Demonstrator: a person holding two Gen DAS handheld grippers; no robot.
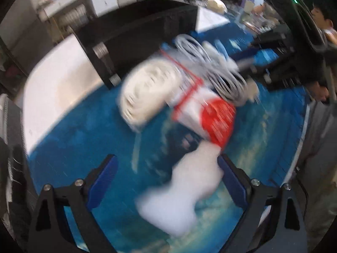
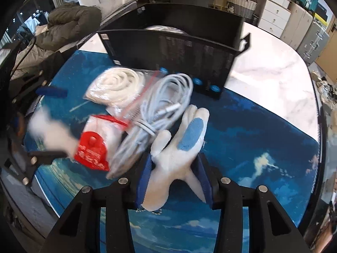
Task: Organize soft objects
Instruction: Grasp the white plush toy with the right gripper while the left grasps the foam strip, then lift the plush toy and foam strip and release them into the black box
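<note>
White knit fills the bottom centre of the right wrist view: a glove [image 2: 177, 162] with a pale blue patch is pinched between the blue pads of the right gripper [image 2: 173, 181], its fingers splaying upward past the pads. Below and around it lies a blue mat [image 2: 252, 147] with cloud-like marks.

Bottom centre of the left wrist view, the left gripper [image 1: 166, 181] stands with jaws wide apart. A blurred white cloth [image 1: 185, 189] lies between them, close against the right-hand pad [image 1: 233, 185]; whether it touches cannot be told. In the right view this cloth [image 2: 48, 130] shows at the left edge.

Just beyond the glove, centre frame, sits a heap. A red-and-white packet [image 2: 94, 147] lies nearest, lower left. A bagged coil of grey-white cable [image 2: 160, 105] leans against the glove's left side. A bag of white rope [image 2: 118, 88] lies behind, upper left of the heap. Both bags have red zip strips. In the left view the same packet [image 1: 217, 120], cable [image 1: 212, 67] and rope [image 1: 147, 90] appear motion-blurred at centre.

Farther back, upper centre, a black box [image 2: 168, 52] stands open on the mat's far edge, blocking the view behind. White tabletop [image 2: 269, 73] extends to the upper right.
</note>
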